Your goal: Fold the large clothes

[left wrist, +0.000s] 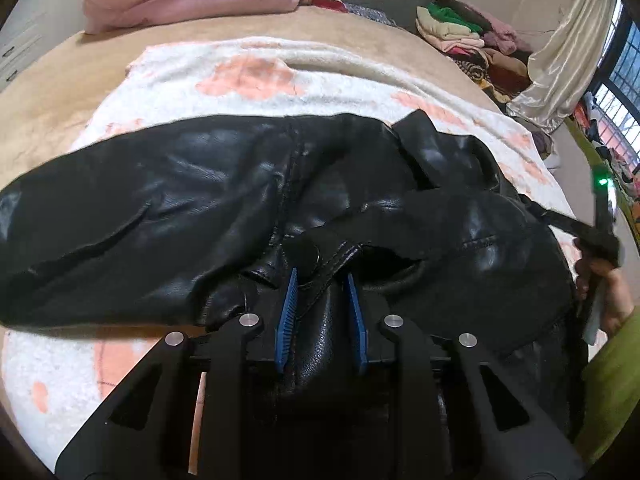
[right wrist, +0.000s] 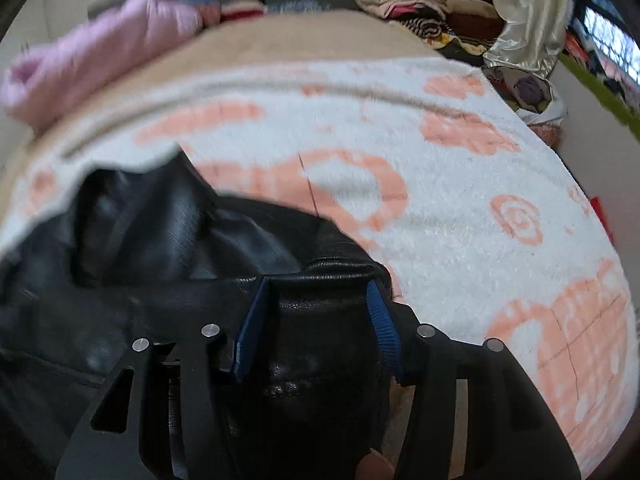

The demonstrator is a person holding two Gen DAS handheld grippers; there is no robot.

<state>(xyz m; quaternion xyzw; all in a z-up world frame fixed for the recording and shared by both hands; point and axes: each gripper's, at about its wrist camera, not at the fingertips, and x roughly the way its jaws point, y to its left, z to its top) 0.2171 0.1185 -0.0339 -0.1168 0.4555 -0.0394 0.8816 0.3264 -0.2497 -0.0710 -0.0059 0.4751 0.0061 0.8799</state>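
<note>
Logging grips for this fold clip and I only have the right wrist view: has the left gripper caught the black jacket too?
Observer: Yes. The left gripper has a fold of the black leather jacket pinched between its blue pads, right beside a snap tab.
Operator: Where is the rest of the garment?
Observer: In the left wrist view one sleeve stretches out to the left over the white-and-peach blanket.

left wrist: steep, close | right wrist: same | shared: jacket (left wrist: 200, 192), blanket (right wrist: 460, 208)
</note>
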